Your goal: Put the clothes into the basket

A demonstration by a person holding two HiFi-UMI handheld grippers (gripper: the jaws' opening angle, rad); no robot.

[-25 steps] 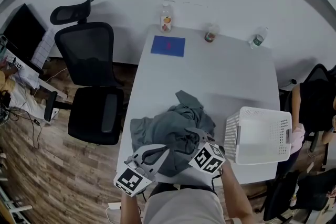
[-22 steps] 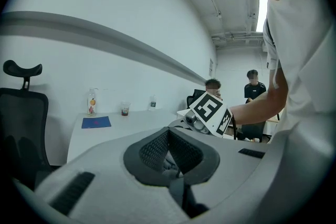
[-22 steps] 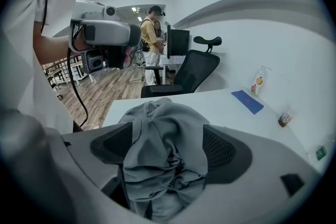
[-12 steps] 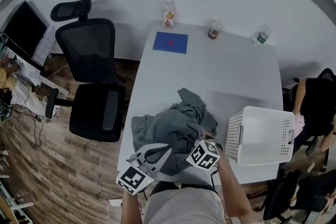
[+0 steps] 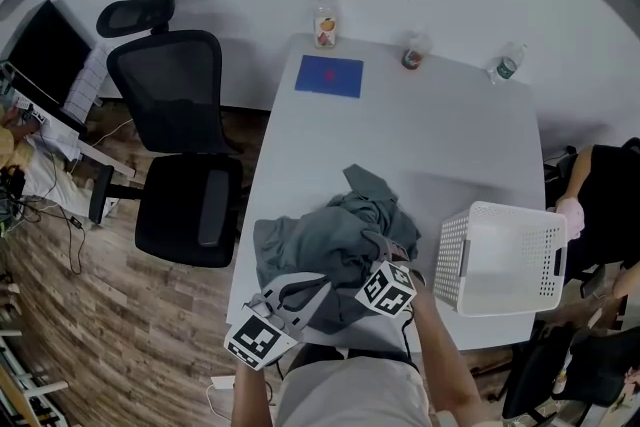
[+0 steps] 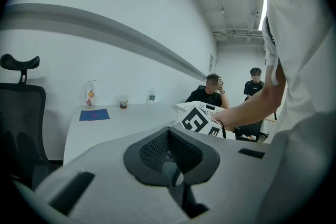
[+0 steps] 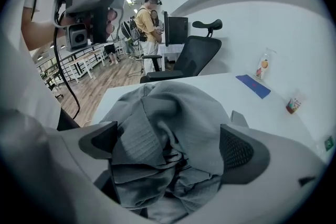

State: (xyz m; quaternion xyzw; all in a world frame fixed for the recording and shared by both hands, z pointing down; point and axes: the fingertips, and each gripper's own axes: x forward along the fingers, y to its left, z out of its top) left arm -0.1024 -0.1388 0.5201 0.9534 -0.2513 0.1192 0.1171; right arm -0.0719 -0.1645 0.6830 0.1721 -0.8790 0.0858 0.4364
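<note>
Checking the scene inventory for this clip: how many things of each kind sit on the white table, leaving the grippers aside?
Bottles: 2
Cup: 1
Blue pad: 1
White basket: 1
Grey clothes heap: 1 (separate garments cannot be told apart)
Total: 6

Head view high above table [image 5: 450,145]; gripper views low, close; all share table, seemingly bottle [image 5: 324,21].

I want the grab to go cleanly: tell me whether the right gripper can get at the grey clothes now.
Probably yes. The right gripper has just been opening its jaws, now wide apart, with the grey clothes bunched between them on the table; nothing seems to block it.
</note>
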